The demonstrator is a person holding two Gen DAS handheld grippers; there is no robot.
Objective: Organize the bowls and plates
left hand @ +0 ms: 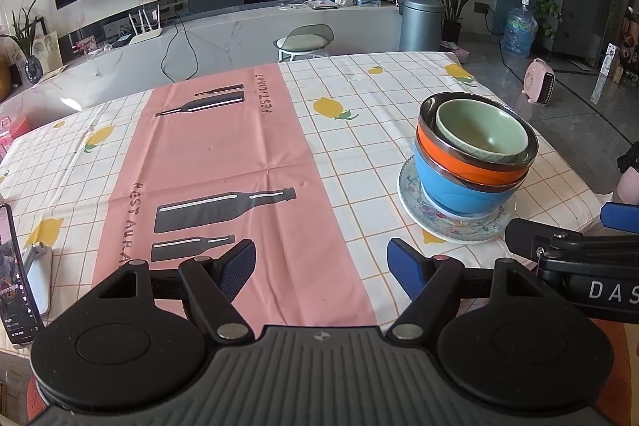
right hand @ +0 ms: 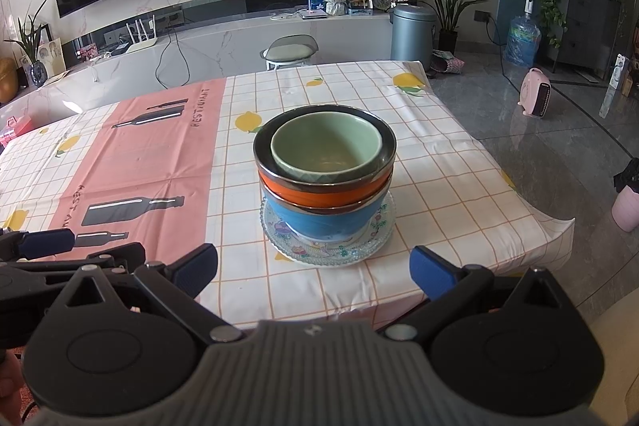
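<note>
Both tongs, left (left hand: 321, 262) and right (right hand: 313, 268), spread empty; bowls (right hand: 325, 162) look stacked on plate (right hand: 377, 230) at 12 o'clock, maybe done

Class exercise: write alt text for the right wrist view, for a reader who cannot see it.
Three nested bowls, green inside orange inside blue, stand on a patterned plate on a table with a checked lemon cloth. The open right gripper is in front of them, empty.

Green bowl (right hand: 325, 146), orange bowl (right hand: 319, 195), blue bowl (right hand: 319, 222), floral plate (right hand: 327, 246).
</note>
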